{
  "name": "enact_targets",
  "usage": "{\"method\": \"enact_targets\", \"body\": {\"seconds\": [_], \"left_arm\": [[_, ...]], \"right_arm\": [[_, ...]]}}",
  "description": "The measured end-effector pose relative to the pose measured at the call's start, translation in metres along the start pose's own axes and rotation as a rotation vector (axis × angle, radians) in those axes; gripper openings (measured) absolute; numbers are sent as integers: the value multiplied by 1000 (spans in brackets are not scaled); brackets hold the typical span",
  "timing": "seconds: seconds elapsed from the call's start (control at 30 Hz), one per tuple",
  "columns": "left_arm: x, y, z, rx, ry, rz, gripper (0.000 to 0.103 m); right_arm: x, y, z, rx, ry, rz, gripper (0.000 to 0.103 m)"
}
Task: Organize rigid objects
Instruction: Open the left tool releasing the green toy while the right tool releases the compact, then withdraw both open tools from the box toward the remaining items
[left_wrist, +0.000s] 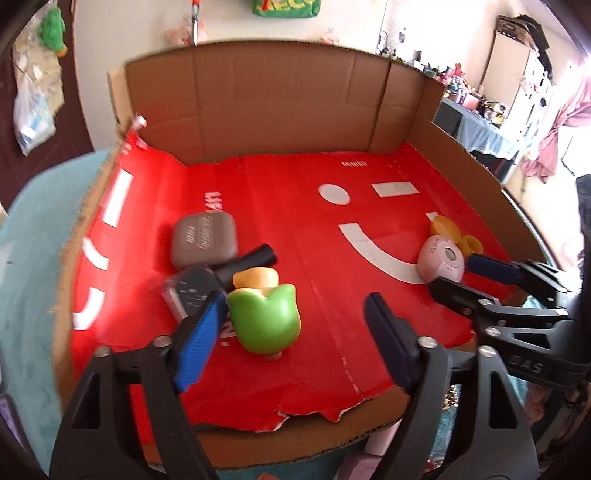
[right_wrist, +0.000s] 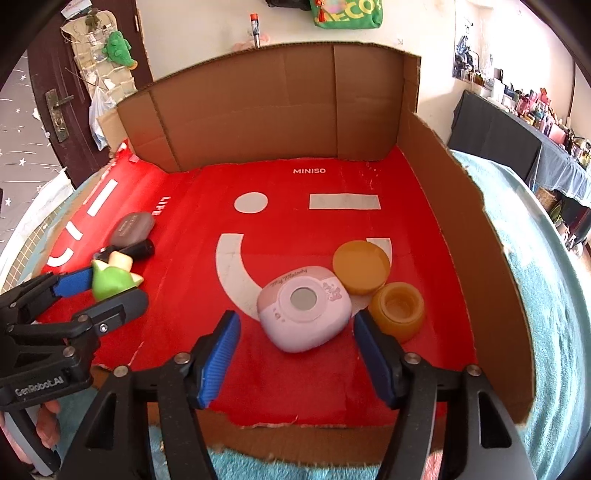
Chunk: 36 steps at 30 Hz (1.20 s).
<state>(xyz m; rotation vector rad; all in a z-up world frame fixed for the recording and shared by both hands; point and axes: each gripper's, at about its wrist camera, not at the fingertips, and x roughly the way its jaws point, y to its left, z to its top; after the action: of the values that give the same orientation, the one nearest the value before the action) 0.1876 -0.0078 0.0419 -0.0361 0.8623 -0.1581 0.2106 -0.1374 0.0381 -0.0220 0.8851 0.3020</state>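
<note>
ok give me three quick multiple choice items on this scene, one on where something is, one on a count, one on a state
1. Where does the pink device lie?
A. on the red sheet, in front of the right gripper
B. on the cardboard back wall
C. on the teal blanket outside the box

2. How many amber pieces sit beside the pink device?
A. one
B. two
C. four

3. How do the left gripper's jaws stand around the green toy?
A. clamped tight on it
B. open, with a clear gap on one side
C. shut, with the toy far away

Answers:
1 A, it rests on the red sheet between and just beyond the right jaws.
2 B, a round amber lid and a small amber jar show.
3 B, the far pad stands well clear of the toy.
</note>
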Motion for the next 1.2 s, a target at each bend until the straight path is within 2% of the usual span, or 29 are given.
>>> {"method": "enact_targets", "body": {"seconds": [0.13, 0.27, 0.47, 0.67, 0.8, 1.0, 1.2], "left_arm": [[-16, -2, -3, 24, -46, 16, 86], [-30, -4, -6, 28, -77, 15, 100], [-45, -7, -10, 30, -107, -10, 103], [-55, -6, -15, 16, -138, -1, 103], [-62, -5, -20, 19, -160, 39, 103], [-73, 0, -26, -12, -181, 5, 103], [-84, -5, -36, 0, -208, 56, 103]], "right_arm": [[-18, 0, -5, 5, -42, 14, 74], [-30, -1, -9, 20, -66, 46, 75], [-47, 1, -15, 25, -113, 67, 87], [-64, -1, -21, 44, -158, 95, 97], [-72, -4, -26, 47, -187, 82, 100], [-85, -3, -35, 44, -232, 88, 103], [-97, 5, -47, 3, -290, 96, 103]]}}
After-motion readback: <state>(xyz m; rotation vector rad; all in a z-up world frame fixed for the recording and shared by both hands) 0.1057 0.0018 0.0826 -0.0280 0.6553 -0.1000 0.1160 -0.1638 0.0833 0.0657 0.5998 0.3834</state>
